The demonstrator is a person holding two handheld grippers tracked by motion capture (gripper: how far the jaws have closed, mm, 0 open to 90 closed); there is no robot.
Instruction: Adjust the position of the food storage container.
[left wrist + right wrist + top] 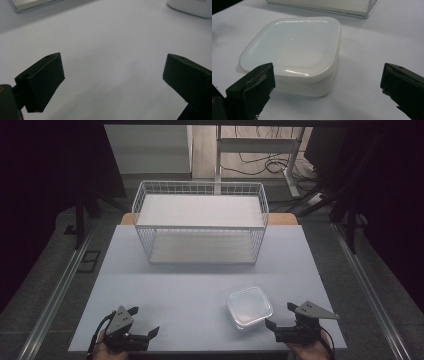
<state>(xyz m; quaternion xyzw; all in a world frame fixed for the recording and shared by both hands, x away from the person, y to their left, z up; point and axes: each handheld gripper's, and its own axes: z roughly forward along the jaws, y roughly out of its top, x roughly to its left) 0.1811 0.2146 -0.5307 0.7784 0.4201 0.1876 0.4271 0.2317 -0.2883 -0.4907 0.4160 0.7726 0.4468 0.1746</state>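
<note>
Where it sits, lidded container (pixel 292 53) — white, square, rounded

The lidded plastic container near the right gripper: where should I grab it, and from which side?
Grip the container across two opposite flat side walls, just under the lid rim. Come in with the right gripper, probably from its near side: its open jaws already face it there.

Left hand-held gripper (pixel 145 320), right hand-held gripper (pixel 280 315), black blocky jaws, grey three-cornered top plates, black trailing cables
</note>
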